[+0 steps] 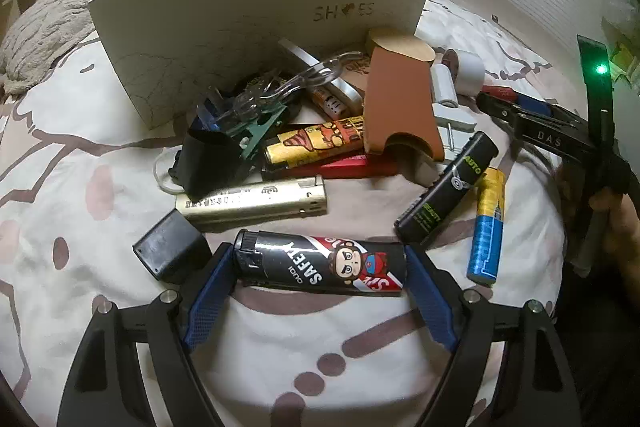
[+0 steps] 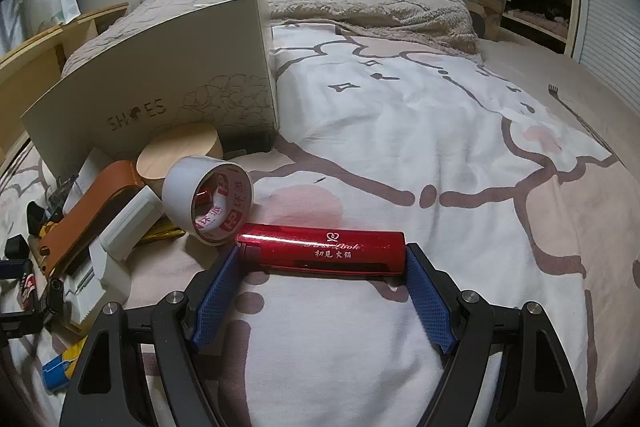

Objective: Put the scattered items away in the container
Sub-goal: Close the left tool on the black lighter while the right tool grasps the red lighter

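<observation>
On the patterned bedspread lies a black "SAFETY" lighter (image 1: 320, 263) with a cartoon figure. My left gripper (image 1: 319, 253) is shut on it, one blue pad against each end. A glossy red lighter (image 2: 320, 251) lies crosswise, held end to end in my shut right gripper (image 2: 322, 254). The white shoe box (image 1: 240, 27) marked "SHOES" stands behind the pile, and it shows at the left in the right wrist view (image 2: 160, 75). In the left wrist view the right gripper's black frame (image 1: 544, 135) appears at the right edge, and a hand (image 1: 616, 219) holds it.
Between the left gripper and the box lie a gold lighter (image 1: 256, 203), a yellow lighter (image 1: 316, 145), a black-green lighter (image 1: 448, 191), a blue-yellow lighter (image 1: 486, 227), a small black block (image 1: 172, 251) and a brown leather case (image 1: 396, 99). A tape roll (image 2: 208, 199) sits beside the red lighter. Bare bedspread (image 2: 440, 127) stretches right.
</observation>
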`<state>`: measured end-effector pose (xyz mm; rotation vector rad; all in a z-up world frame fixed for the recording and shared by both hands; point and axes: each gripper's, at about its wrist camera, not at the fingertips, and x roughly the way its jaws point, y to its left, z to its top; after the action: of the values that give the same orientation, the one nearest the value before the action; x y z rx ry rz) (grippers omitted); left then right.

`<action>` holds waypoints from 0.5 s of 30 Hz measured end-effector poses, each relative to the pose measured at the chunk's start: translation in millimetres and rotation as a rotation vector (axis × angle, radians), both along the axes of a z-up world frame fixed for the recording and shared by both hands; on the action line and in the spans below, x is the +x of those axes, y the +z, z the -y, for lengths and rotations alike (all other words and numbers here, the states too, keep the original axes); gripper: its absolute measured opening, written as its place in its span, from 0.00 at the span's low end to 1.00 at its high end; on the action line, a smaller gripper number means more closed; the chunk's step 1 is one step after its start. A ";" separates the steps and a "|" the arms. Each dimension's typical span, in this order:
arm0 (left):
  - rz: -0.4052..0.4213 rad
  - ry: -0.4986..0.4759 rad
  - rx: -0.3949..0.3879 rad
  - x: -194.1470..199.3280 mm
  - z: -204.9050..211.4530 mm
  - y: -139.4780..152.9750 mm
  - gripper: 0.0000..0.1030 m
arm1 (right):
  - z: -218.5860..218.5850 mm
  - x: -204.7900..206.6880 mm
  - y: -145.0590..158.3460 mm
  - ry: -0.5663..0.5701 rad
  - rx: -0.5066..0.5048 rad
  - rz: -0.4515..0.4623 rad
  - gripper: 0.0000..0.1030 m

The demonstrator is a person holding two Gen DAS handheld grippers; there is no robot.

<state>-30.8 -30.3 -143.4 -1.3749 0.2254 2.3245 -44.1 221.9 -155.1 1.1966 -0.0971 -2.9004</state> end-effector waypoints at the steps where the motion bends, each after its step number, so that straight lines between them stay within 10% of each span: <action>1: 0.000 0.009 0.004 0.3 0.3 0.2 0.81 | -0.1 0.2 0.0 0.000 -0.001 -0.001 0.79; 15: -0.022 0.130 0.033 2.5 5.6 3.8 0.81 | -0.5 0.7 5.4 0.029 -0.012 0.013 0.78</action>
<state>-28.3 -35.9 -139.7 -1.3861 0.1066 2.4382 -43.4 222.4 -149.7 1.2054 -0.0958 -2.8638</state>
